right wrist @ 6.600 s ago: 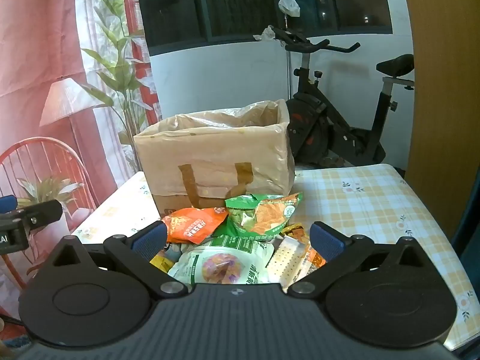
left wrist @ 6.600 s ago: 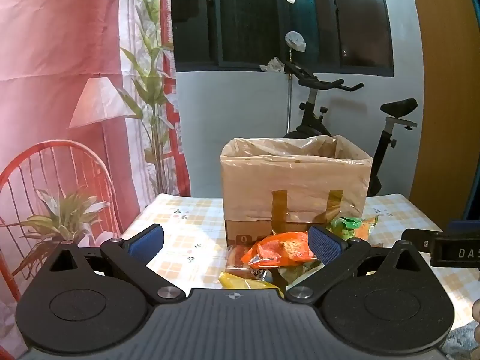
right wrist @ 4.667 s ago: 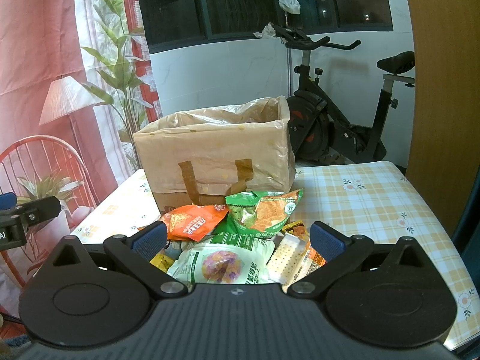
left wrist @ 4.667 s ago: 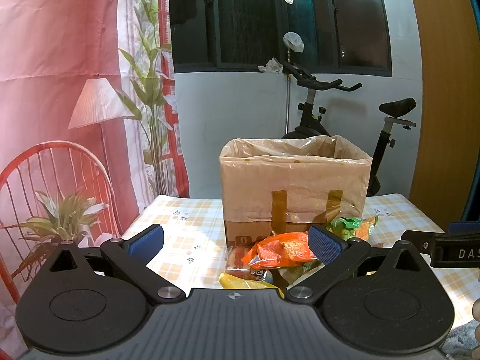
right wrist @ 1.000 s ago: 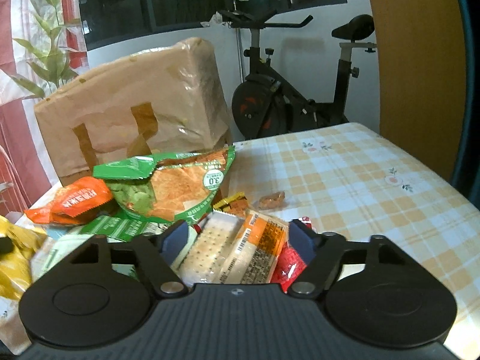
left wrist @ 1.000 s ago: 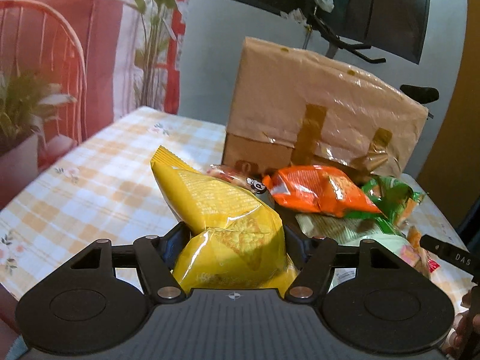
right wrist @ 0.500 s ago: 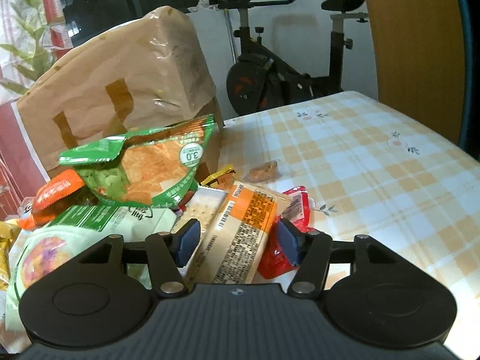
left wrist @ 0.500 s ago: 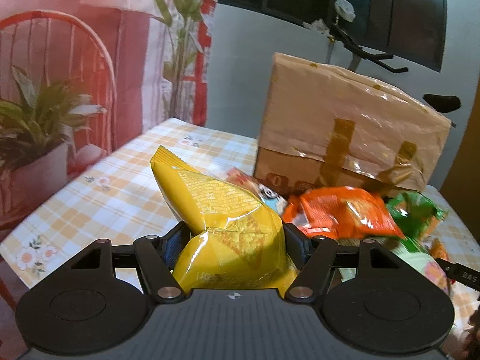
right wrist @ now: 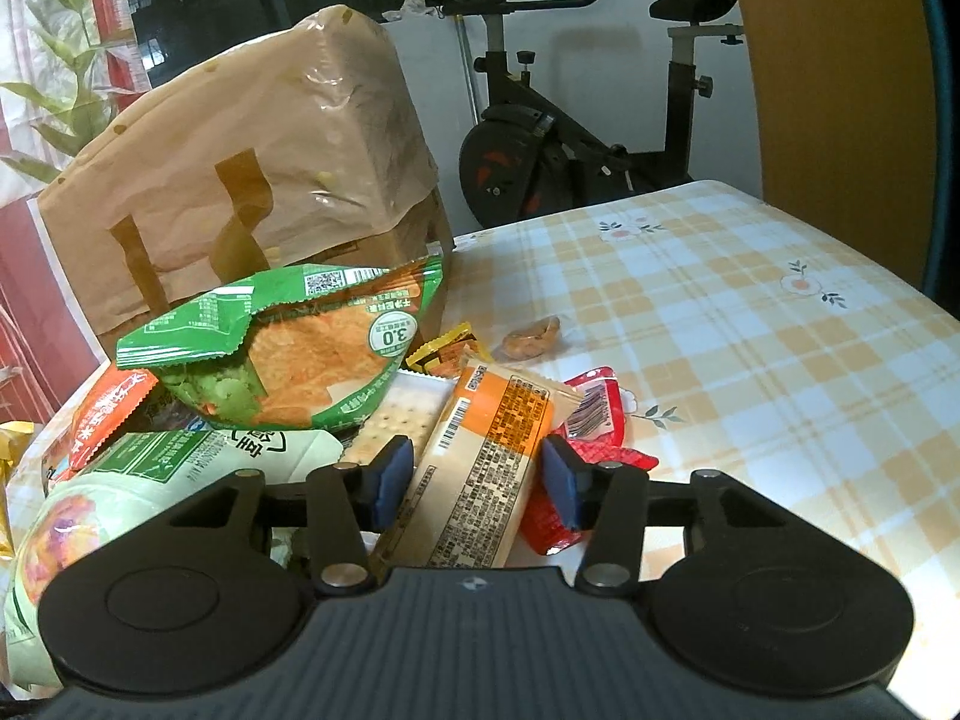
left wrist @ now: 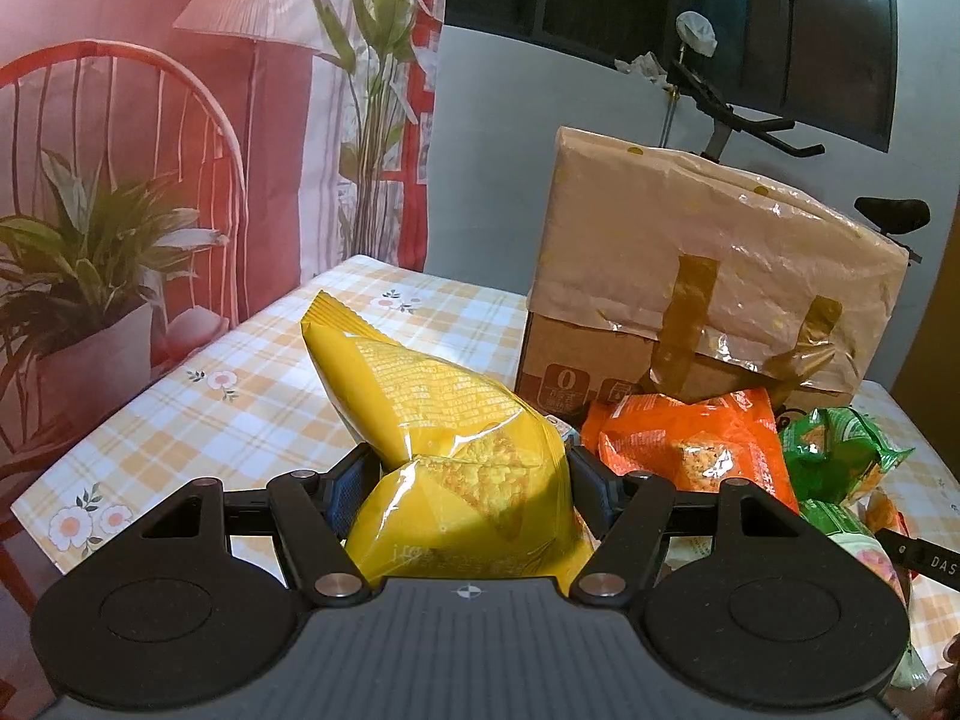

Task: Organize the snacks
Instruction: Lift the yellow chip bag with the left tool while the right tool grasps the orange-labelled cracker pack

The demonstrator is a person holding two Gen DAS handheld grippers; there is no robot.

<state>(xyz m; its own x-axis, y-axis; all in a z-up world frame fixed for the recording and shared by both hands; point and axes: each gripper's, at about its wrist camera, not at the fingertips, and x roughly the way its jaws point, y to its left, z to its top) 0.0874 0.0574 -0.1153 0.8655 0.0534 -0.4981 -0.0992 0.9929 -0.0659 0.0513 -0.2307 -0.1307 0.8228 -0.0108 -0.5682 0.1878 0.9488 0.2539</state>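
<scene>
- Left gripper [left wrist: 468, 480]: fingers clenched on yellow chip bag [left wrist: 444, 450], held above the checked tablecloth [left wrist: 240, 402].
- Right gripper [right wrist: 474, 480]: pads bracket orange-label cracker pack [right wrist: 486, 468]; contact unclear, cannot tell if gripped.
- Behind: green snack bag [right wrist: 288, 348], orange snack bag [left wrist: 690, 438] in the pile.
- Farthest: bag-lined cardboard box [left wrist: 708, 276].

snack pile [right wrist: 336, 372] on table [right wrist: 750, 312] | box [left wrist: 708, 276] behind pile

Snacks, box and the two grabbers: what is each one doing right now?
left gripper: shut on the yellow chip bag, lifted off the table.
right gripper: closing around the orange-and-cream cracker packet; contact unclear.
green chip bag: lying on the pile.
orange snack bag: lying in front of the box.
cardboard box: upright, plastic-lined.
</scene>
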